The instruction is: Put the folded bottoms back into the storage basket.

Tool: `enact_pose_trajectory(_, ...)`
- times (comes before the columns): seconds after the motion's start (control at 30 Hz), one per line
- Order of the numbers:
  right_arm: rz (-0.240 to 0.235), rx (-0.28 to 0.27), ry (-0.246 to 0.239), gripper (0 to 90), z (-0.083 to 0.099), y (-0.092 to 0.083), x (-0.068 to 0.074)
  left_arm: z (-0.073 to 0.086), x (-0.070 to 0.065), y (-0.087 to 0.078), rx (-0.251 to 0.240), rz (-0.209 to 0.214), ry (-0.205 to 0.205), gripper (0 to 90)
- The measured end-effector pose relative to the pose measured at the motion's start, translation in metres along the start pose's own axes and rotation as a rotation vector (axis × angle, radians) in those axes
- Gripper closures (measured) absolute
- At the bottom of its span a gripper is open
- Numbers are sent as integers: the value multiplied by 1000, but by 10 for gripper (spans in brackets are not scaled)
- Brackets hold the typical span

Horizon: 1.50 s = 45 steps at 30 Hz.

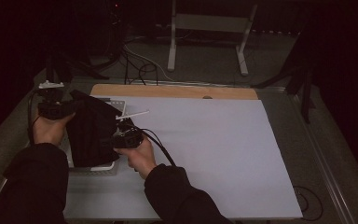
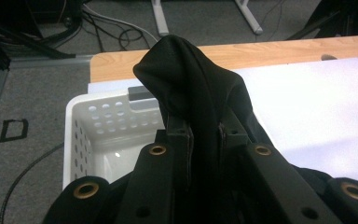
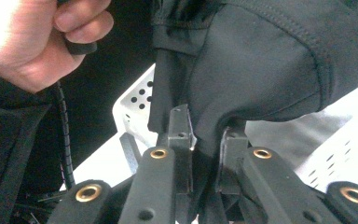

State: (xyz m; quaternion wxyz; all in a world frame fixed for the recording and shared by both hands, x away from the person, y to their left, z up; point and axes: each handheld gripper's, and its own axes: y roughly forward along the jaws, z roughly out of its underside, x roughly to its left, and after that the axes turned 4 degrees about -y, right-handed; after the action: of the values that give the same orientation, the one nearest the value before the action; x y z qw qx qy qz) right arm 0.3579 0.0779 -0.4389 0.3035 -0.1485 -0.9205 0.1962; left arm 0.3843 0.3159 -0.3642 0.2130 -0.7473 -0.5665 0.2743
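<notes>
A black garment hangs over a white perforated basket at the table's left. My left gripper holds the cloth at its upper left; in the left gripper view its jaws are shut on a raised fold of the black garment, with the basket below. My right gripper grips the cloth's right edge. In the right gripper view the jaws pinch a stitched hem of the garment above the basket wall, and the other hand shows at the upper left.
A large white sheet covers the table, with a wooden board edge at the back. A white stick lies by the basket. Cables and a white stand are on the floor beyond.
</notes>
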Motion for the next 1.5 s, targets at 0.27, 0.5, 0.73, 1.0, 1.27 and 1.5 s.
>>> enact_pose_trajectory(0.27,14,-3,17,798,0,3,-3,0,4,1,8,-22,-9,798)
enact_pose_trajectory(0.5,22,3,33,798,0,14,-2,-1,-2,10,20,-28,1,797)
enact_pose_trajectory(0.73,22,8,33,798,1,20,1,-1,-1,11,21,-30,-2,797)
enact_pose_trajectory(1.0,35,17,37,796,3,26,0,3,1,14,25,-36,-15,796)
enact_pose_trajectory(1.27,42,24,36,795,5,28,-3,9,2,20,39,-40,-20,795)
enact_pose_trajectory(1.5,43,33,40,794,7,33,-2,9,3,20,36,-36,-30,794)
